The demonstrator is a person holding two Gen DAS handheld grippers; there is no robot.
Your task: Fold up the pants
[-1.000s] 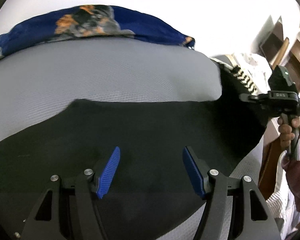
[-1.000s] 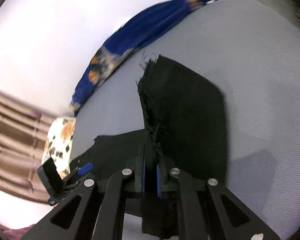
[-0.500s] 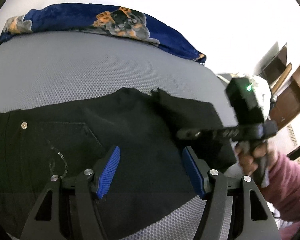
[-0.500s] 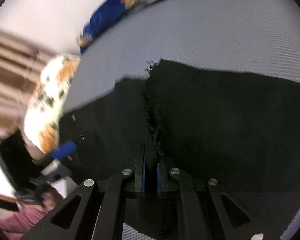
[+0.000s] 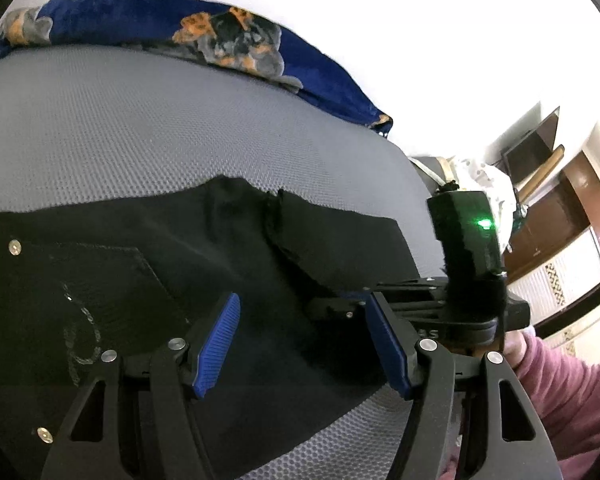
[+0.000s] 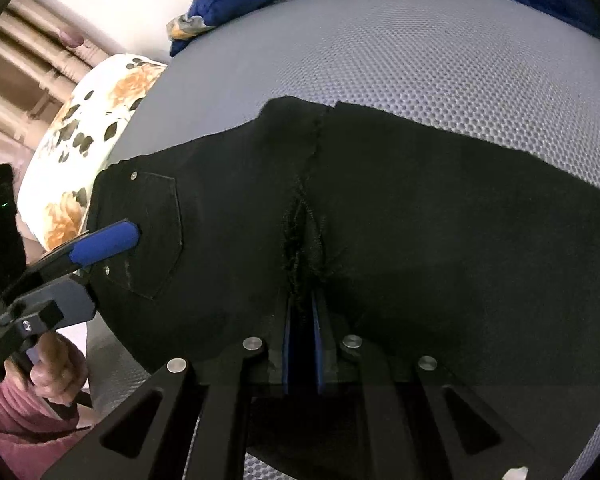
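Black pants (image 5: pixel 148 280) lie on a grey mesh-textured bed (image 5: pixel 140 128); a back pocket with rivets shows at the left. My left gripper (image 5: pixel 300 336) is open just above the pants, nothing between its blue pads. My right gripper (image 6: pixel 302 312) is shut on the frayed hem of a pant leg (image 6: pixel 440 220), folded over onto the seat of the pants (image 6: pixel 220 220). In the left wrist view the right gripper (image 5: pixel 332 306) comes in from the right. In the right wrist view the left gripper's blue fingertip (image 6: pixel 104 242) rests by the pocket (image 6: pixel 156 232).
A blue and orange patterned blanket (image 5: pixel 220 36) lies along the bed's far edge. A floral pillow (image 6: pixel 84 152) sits at the left end. Wooden furniture (image 5: pixel 560 216) and a white wall stand beyond the bed's right side.
My right gripper has carried the pant leg hem leftward and lowered it onto the seat of the pants. My left gripper stayed open while its view shifted toward the pocket.
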